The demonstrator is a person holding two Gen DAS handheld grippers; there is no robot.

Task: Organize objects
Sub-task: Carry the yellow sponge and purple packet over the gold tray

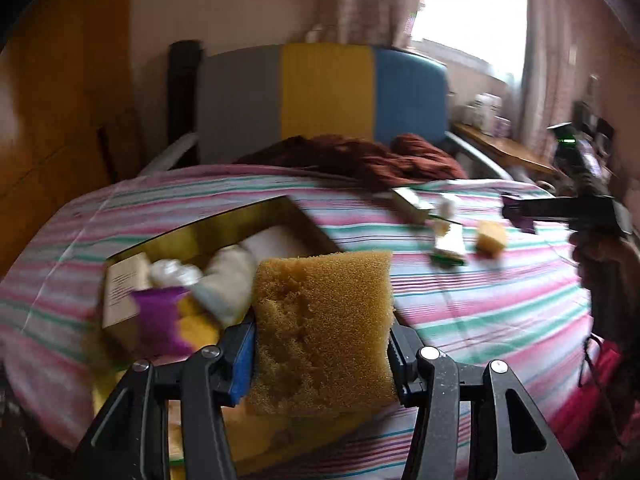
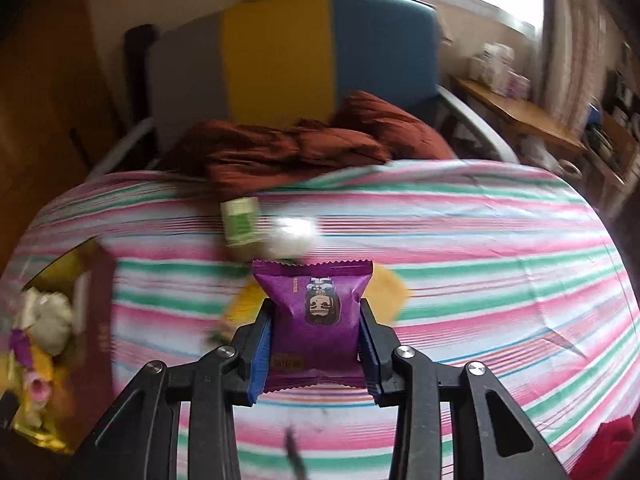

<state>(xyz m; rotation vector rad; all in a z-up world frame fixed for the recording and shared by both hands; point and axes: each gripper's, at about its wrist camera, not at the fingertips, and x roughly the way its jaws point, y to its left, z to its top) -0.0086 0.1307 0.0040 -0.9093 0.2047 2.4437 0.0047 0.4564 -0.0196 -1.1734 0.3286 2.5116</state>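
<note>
Striped bedspread blurred, left tool clamping sponge, right tool clamping purple packet, box contents indistinct.

The left tool grips a sponge above the bed, beside the box near its left edge.

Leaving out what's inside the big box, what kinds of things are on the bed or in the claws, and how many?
Sponge: 2 (held, loose)
Purple packet: 1 (held)
Small box: 2
White puff: 1
Total: 6
</note>
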